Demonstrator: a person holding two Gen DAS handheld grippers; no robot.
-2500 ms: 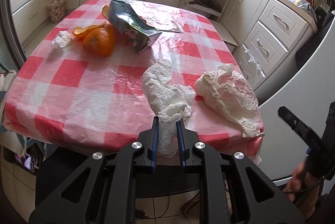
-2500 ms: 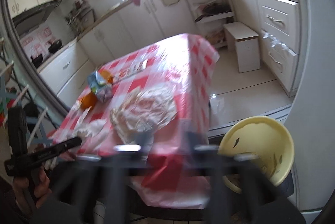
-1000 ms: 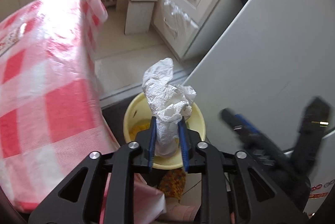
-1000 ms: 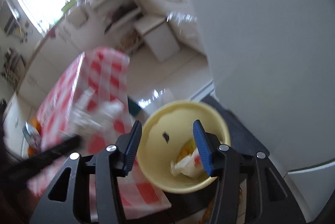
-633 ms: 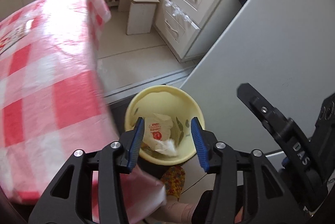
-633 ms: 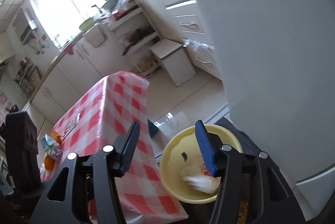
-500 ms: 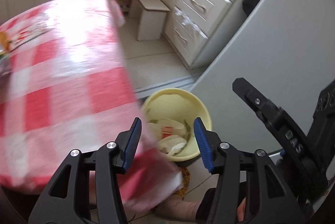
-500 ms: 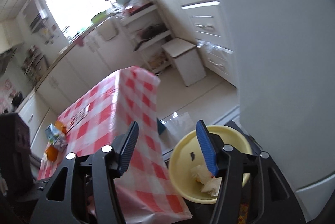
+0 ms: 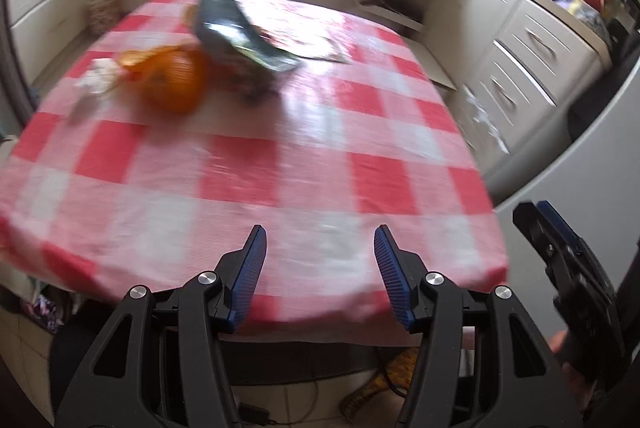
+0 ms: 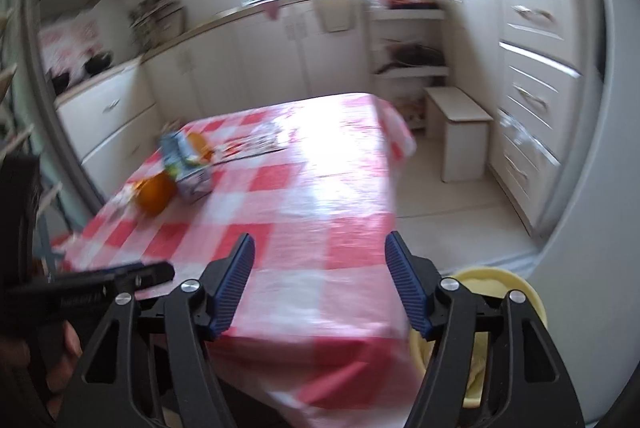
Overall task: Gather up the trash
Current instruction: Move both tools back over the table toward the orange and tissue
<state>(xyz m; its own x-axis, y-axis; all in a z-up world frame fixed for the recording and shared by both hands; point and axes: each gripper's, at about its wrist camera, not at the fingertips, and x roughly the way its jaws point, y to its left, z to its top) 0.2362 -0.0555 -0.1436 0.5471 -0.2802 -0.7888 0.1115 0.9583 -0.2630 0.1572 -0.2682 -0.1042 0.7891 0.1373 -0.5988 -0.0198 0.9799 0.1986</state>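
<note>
Both empty tongs opening over the table's bare near edge.

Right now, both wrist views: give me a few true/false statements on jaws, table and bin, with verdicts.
1. The left gripper holds a paper towel. False: its jaws are opening with nothing between them.
2. An orange lies on the checked table beside a foil snack bag. True.
3. The yellow bin stands on the table. False: it sits on the floor by the table's corner, low in the right wrist view.
4. The right gripper has nothing between its jaws, which are opening. True.
5. The near half of the table is piled with crumpled paper. False: the only wad lies at the far left by the orange.
</note>
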